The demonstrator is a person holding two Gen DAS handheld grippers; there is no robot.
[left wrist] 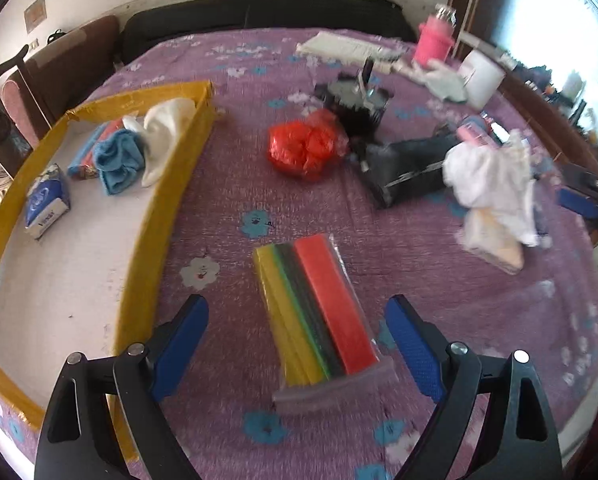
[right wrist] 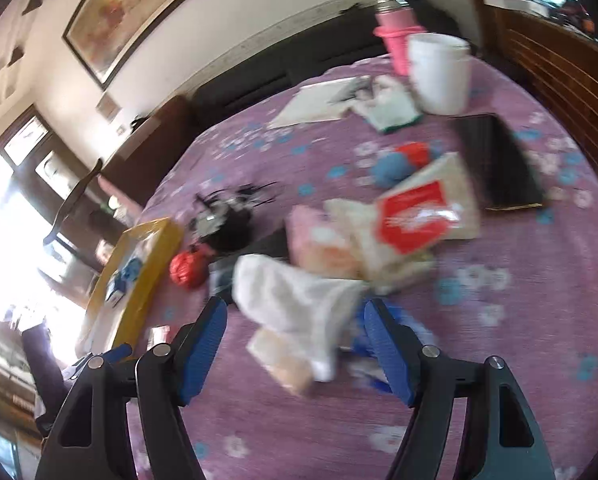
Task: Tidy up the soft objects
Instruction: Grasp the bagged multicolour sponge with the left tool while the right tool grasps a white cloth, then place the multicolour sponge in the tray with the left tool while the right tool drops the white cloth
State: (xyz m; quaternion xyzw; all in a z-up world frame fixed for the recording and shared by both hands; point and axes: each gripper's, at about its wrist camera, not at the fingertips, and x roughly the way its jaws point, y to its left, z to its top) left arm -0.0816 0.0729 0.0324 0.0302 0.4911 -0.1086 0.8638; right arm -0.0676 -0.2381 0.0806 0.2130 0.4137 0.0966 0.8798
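Note:
My left gripper (left wrist: 297, 344) is open, its blue pads either side of a clear pack of coloured foam strips (left wrist: 319, 312) lying on the purple cloth. A yellow-edged box (left wrist: 155, 216) at the left holds a blue towel (left wrist: 119, 160), a white cloth (left wrist: 163, 132) and a tissue pack (left wrist: 47, 200). My right gripper (right wrist: 295, 344) is open around a white cloth (right wrist: 295, 296) and a beige pad (right wrist: 283, 364); the view is blurred. The same white cloth shows in the left wrist view (left wrist: 495, 172), with the right gripper (left wrist: 587, 196) at the edge.
A red plastic bag (left wrist: 307, 144), a black device (left wrist: 359, 104), a black case (left wrist: 411, 168), a pink bottle (left wrist: 435, 40) and a white cup (left wrist: 483, 76) lie on the table. Tissue packs (right wrist: 419, 216) and a black box (right wrist: 499, 160) lie beyond the right gripper.

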